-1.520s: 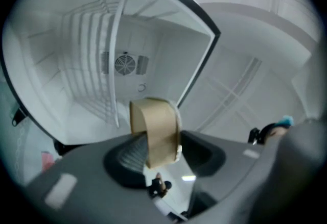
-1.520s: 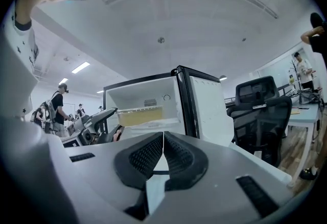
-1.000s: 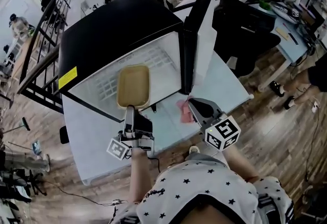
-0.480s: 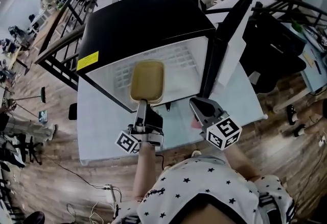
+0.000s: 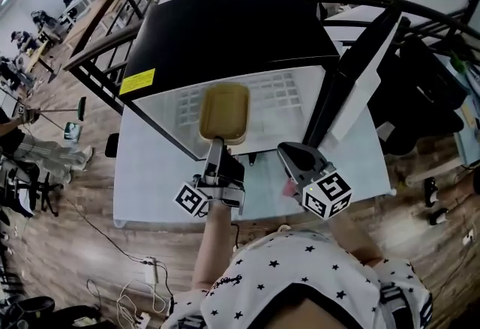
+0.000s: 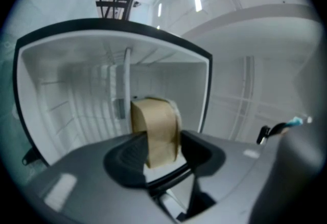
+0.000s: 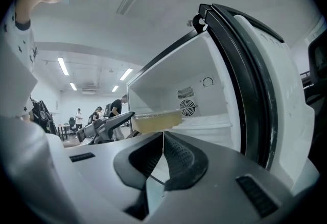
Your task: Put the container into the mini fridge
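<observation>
Left gripper (image 5: 216, 146) is clamped on the near end of the tan container (image 5: 223, 112), centre frame, partly inside the open mini fridge (image 5: 225, 28); right gripper (image 5: 287, 151), jaws together and empty, sits lower right of it

**Tan container at the open mini fridge**

A shallow, tan, round-cornered container (image 5: 223, 112) lies roughly level, its long side pointing into the mini fridge (image 5: 225, 28). It sits partly inside the white interior, above a wire shelf (image 5: 279, 86). Its near end is pinched by the left gripper (image 5: 216, 146). The black-topped fridge's door (image 5: 358, 88) stands open on the right.
</observation>
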